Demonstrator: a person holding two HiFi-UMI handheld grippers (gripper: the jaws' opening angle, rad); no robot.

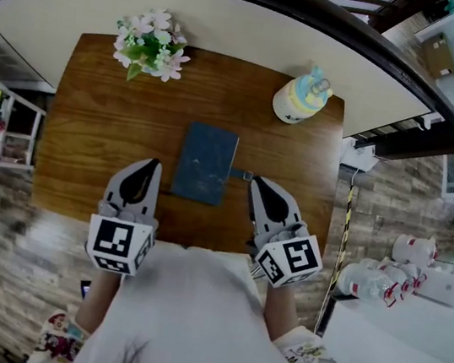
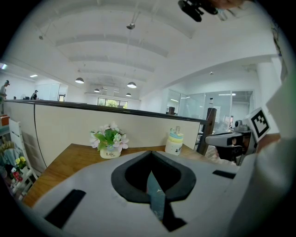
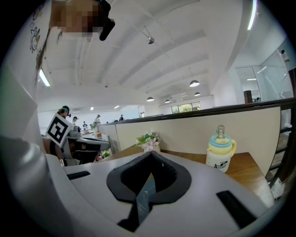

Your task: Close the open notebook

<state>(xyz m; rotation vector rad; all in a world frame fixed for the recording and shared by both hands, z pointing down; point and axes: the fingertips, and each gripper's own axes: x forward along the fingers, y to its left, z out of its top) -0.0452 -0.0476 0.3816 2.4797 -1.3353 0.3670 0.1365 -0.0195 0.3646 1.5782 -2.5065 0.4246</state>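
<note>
A dark blue notebook (image 1: 206,163) lies flat on the wooden table (image 1: 91,125) with its cover down and a small strap tab sticking out on its right side. My left gripper (image 1: 153,163) rests just left of its near corner, jaws shut with nothing in them. At the notebook's right, beside the strap, my right gripper (image 1: 255,181) is shut and empty too. In the left gripper view only a sliver of the blue notebook (image 2: 155,194) shows through the slit between the closed jaws. The right gripper view likewise shows just a strip of the notebook (image 3: 144,194).
A white pot of flowers (image 1: 151,49) stands at the table's far left, and a yellow and blue bottle (image 1: 303,96) at the far right. A cream partition runs behind the table. White jugs (image 1: 382,282) sit on the floor to the right.
</note>
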